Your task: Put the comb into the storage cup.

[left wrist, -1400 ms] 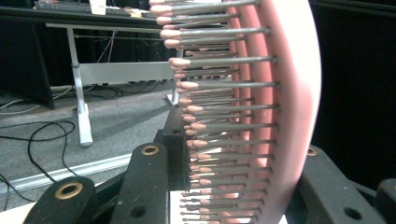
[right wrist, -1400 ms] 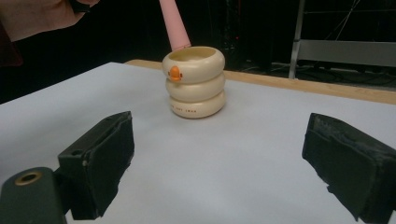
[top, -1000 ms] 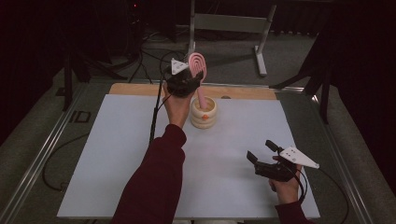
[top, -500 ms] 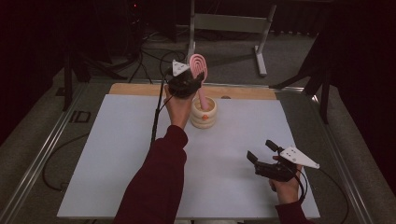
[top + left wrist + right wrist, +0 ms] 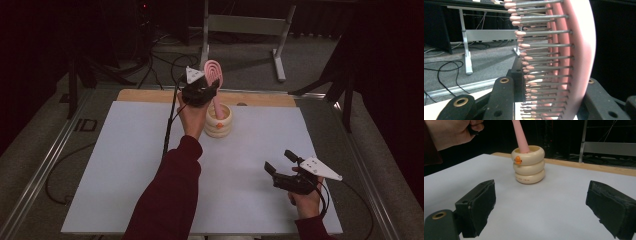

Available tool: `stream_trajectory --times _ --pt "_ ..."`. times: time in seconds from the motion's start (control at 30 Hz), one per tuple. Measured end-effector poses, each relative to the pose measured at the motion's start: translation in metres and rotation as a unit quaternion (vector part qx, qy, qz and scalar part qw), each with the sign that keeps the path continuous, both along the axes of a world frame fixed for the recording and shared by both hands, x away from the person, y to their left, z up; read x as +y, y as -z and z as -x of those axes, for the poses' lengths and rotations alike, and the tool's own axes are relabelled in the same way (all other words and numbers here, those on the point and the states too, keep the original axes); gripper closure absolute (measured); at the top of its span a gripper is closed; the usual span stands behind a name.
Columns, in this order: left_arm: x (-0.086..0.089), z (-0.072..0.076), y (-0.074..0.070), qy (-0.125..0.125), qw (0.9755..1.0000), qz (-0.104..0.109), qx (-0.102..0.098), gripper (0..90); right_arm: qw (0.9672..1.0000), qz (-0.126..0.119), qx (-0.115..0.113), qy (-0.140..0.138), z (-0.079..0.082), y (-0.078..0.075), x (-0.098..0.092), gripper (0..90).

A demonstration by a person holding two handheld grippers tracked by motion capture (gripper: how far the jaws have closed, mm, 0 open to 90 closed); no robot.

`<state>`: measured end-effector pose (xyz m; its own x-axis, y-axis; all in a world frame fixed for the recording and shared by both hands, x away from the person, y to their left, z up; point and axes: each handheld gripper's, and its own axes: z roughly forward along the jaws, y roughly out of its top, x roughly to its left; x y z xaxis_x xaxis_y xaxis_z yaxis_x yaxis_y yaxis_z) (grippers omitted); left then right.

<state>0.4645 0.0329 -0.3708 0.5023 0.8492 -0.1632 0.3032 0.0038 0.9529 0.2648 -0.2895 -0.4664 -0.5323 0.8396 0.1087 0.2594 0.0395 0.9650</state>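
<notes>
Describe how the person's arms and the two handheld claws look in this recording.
Both arms wear dark red long sleeves. Each claw is black: the left claw and the right claw carry a pale grey three-cornered plate on top and trail a black cable. The jaws have brass-ringed holes and dark, rough pads.

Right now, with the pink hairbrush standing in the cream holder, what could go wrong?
1. The left gripper is shut on the pink hairbrush by its head, so the long handle, which leans in the cream holder, could lever the holder over.
2. The holder stands free on the white table; the open right gripper is far from it and cannot steady it.
</notes>
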Motion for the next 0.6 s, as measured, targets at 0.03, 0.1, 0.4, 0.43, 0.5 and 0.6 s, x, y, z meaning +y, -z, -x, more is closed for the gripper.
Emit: stream_trajectory --times 0.03,0.1,0.4,0.43,0.5,0.6 --pt "-0.0005 -0.0003 0.0013 -0.001 1.0000 -0.001 0.001 64.9 1.0000 0.000 0.000 0.000 0.0000 0.0001 -0.0001 9.2" --pt "-0.0005 -0.0004 0.0019 -0.001 1.0000 -0.001 0.002 64.9 1.0000 0.000 0.000 0.000 0.0000 0.0001 -0.0001 9.3" --pt "-0.0003 -0.0012 0.0078 -0.005 1.0000 0.001 0.007 64.9 1.0000 0.001 0.000 -0.002 -0.0001 0.0004 0.0005 9.3" --pt "-0.0006 -0.0011 0.0089 -0.006 1.0000 0.001 0.008 64.9 1.0000 0.001 0.000 -0.001 -0.0003 0.0005 0.0002 9.3" --pt "-0.0012 -0.0012 0.0094 -0.006 0.9999 0.001 0.008 64.9 1.0000 0.001 0.000 -0.002 -0.0003 0.0006 0.0006 9.3" --pt "-0.0029 -0.0012 0.0102 -0.004 1.0000 0.002 0.009 64.9 1.0000 0.001 0.000 -0.003 -0.0003 0.0006 0.0008 9.3"
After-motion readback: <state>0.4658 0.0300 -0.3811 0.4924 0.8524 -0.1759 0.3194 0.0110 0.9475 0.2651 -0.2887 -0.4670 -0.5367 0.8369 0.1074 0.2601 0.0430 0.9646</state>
